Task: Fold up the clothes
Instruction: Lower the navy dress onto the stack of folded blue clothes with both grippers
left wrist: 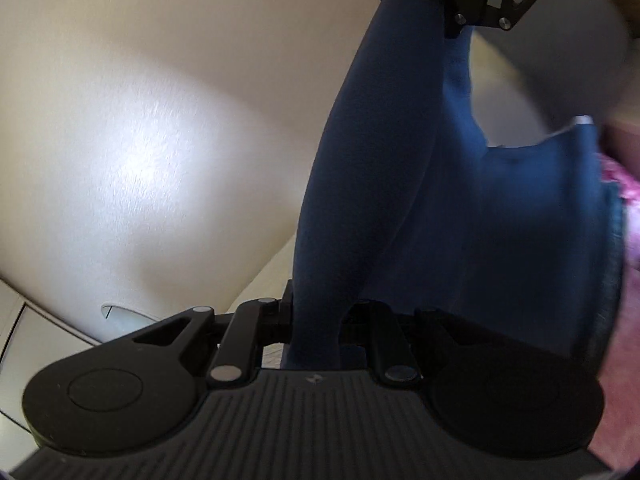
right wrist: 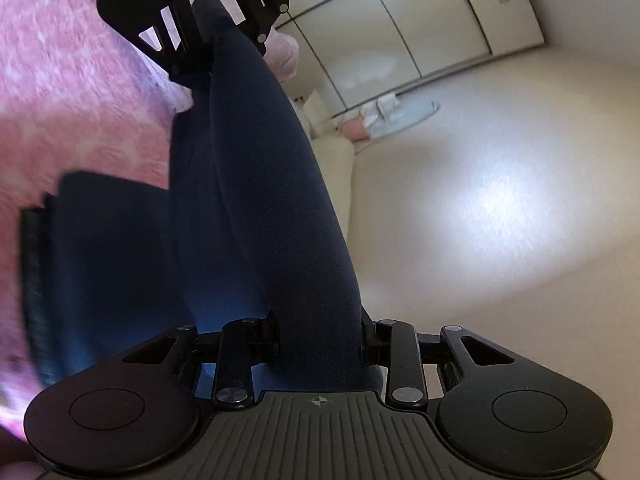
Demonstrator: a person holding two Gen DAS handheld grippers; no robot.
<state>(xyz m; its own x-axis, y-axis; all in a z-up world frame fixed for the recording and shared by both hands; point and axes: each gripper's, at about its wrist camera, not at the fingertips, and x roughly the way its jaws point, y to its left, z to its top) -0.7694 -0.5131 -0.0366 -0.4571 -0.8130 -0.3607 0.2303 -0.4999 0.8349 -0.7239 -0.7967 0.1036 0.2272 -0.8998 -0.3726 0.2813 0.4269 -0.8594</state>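
no legible text, labels or numbers

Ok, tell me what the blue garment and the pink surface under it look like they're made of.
Blue garment: soft knit, maybe fleece or jersey; matte, faintly fuzzy, draping in smooth rounded folds between the two grippers. Pink surface: seemingly plush fabric, perhaps a blanket; mottled texture, though blur leaves it uncertain.

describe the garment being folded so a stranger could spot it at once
Find the pink bedspread. Above its edge, the two grippers face each other; the garment stretches between them. It is the only dark blue cloth.
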